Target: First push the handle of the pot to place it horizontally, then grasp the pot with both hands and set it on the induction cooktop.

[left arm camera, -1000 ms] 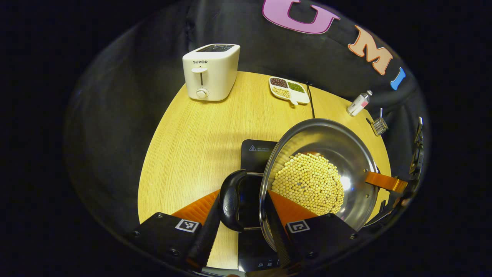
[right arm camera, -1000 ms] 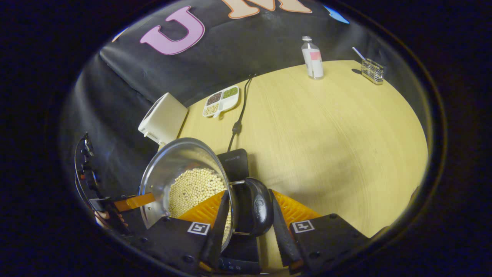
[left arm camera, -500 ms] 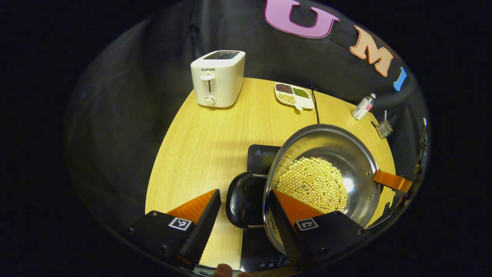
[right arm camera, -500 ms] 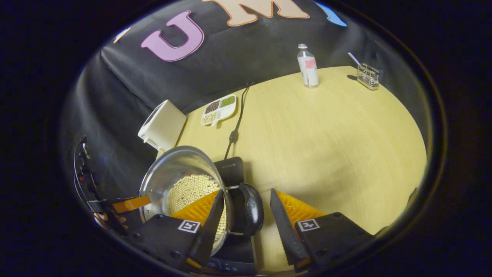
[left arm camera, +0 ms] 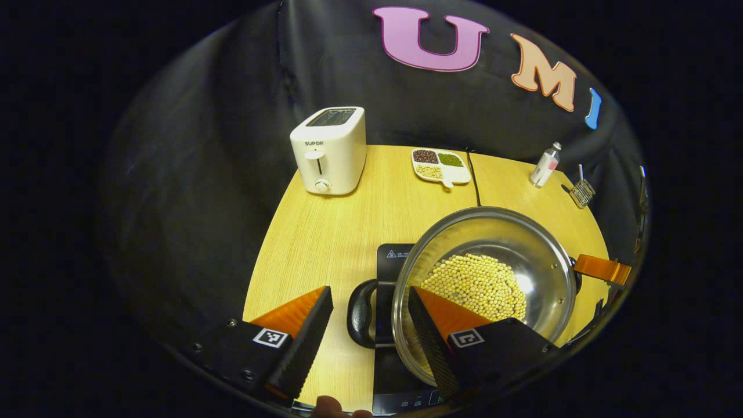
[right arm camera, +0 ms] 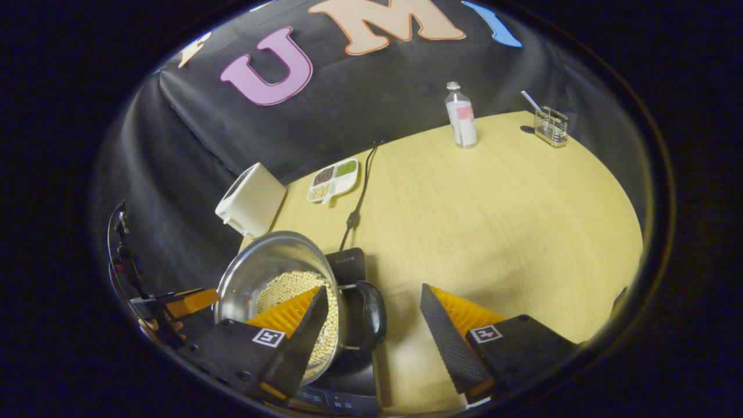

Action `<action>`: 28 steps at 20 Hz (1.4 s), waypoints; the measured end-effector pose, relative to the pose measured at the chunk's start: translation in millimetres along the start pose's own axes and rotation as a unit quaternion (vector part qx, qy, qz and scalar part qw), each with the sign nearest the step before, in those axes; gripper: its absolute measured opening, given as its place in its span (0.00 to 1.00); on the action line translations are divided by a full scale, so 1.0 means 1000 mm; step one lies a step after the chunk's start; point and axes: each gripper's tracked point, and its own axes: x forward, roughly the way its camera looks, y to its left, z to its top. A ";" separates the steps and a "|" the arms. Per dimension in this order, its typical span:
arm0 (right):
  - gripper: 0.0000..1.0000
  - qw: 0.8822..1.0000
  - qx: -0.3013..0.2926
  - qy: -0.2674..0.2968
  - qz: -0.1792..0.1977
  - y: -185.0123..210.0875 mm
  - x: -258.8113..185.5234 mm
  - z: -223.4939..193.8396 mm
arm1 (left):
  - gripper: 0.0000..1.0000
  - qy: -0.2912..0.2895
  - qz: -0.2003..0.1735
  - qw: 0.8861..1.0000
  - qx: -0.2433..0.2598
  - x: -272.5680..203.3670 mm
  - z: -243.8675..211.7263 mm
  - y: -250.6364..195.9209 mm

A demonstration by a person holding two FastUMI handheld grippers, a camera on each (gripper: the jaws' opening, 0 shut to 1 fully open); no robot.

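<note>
Both hand-held grippers have let go and backed off: the left hand-held gripper [left arm camera: 368,331] and right hand-held gripper [right arm camera: 371,331] gape wide, empty. Just ahead of them the pot [left arm camera: 493,255] of beans rests on the induction cooktop [left arm camera: 390,258], each side handle [left arm camera: 363,313] lying between parted fingers, so the placing looks done.

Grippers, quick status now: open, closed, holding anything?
Left hand-held gripper: open, holding nothing, straddling the pot handle.
Right hand-held gripper: open, holding nothing.

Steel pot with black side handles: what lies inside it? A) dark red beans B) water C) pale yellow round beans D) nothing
C: in the left gripper view, the shiny steel pot holds a heap of pale yellow round beans covering its bottom.
</note>
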 end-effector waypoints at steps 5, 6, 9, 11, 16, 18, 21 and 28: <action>0.99 1.000 -0.006 -0.019 -0.003 -0.016 -0.012 0.009 | 0.86 -0.035 0.009 0.999 0.015 -0.015 0.018 -0.014; 0.99 1.000 -0.009 -0.023 -0.003 -0.021 -0.016 0.012 | 0.86 -0.044 0.012 0.999 0.019 -0.017 0.022 -0.018; 0.92 0.999 -0.012 -0.035 -0.003 -0.038 -0.027 0.021 | 0.86 -0.069 0.016 0.997 0.031 -0.028 0.034 -0.037; 0.99 0.999 -0.014 -0.042 -0.002 -0.054 -0.035 0.027 | 0.86 -0.079 0.019 0.996 0.033 -0.035 0.038 -0.054; 0.99 0.997 -0.036 -0.066 -0.007 -0.101 -0.063 0.048 | 0.86 -0.113 0.033 0.993 0.006 -0.055 0.049 -0.100; 0.99 0.996 -0.043 -0.083 -0.009 -0.119 -0.079 0.062 | 0.86 -0.131 0.037 0.991 -0.004 -0.067 0.057 -0.119; 0.99 0.990 -0.057 -0.124 -0.017 -0.146 -0.109 0.089 | 0.86 -0.169 0.042 0.984 -0.025 -0.095 0.075 -0.151; 0.99 0.975 -0.076 -0.210 0.003 -0.188 -0.187 0.150 | 0.82 -0.261 0.042 0.963 -0.060 -0.160 0.110 -0.229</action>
